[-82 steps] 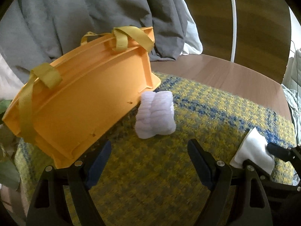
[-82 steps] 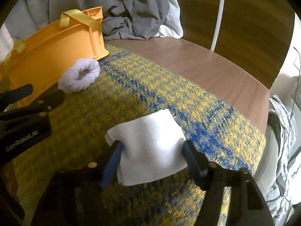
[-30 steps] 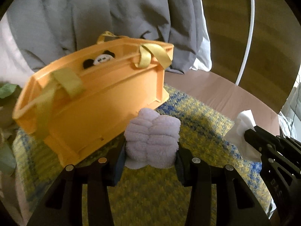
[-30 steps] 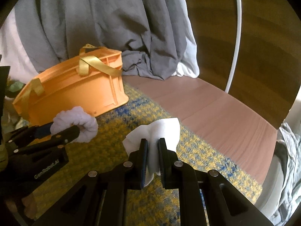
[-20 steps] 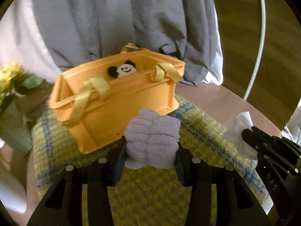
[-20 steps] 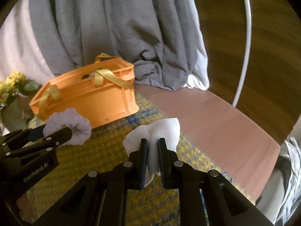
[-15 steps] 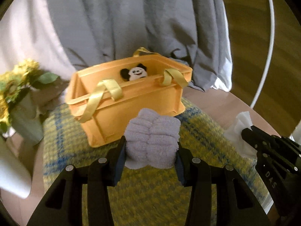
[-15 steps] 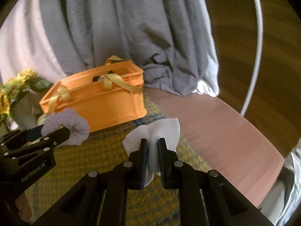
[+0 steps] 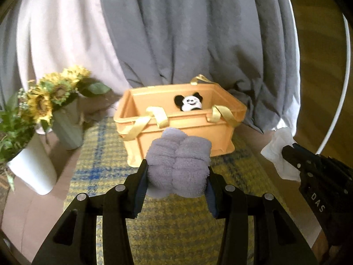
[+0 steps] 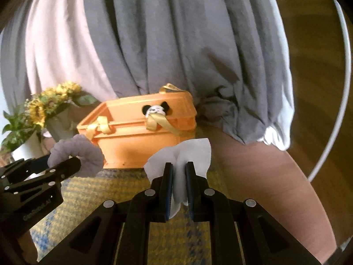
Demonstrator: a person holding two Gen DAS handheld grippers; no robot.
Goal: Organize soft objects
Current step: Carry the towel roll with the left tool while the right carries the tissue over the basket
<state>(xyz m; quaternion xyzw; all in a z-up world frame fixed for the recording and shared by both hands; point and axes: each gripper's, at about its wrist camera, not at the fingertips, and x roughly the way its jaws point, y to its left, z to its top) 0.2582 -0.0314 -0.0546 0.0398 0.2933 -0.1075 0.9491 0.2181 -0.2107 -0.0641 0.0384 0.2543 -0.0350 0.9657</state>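
Note:
My left gripper (image 9: 176,172) is shut on a fluffy lilac scrunchie (image 9: 178,159) and holds it above the mat, just in front of the orange basket (image 9: 183,132). The scrunchie also shows in the right wrist view (image 10: 77,152). My right gripper (image 10: 179,170) is shut on a white cloth (image 10: 183,154), raised in front of the basket (image 10: 136,139). The cloth (image 9: 278,154) shows at the right of the left wrist view. A panda-faced soft toy (image 9: 189,103) lies inside the basket.
A yellow and blue woven mat (image 9: 176,231) covers the round wooden table (image 10: 264,176). Sunflowers in a grey vase (image 9: 66,130) and a white pot (image 9: 33,172) stand at the left. Grey and pale curtains (image 9: 187,33) hang behind. A white hoop (image 9: 344,88) curves at the right.
Both grippers closed on their items, lifted them off the mat and rose. The basket now sits lower in view with its inside and the panda toy showing.

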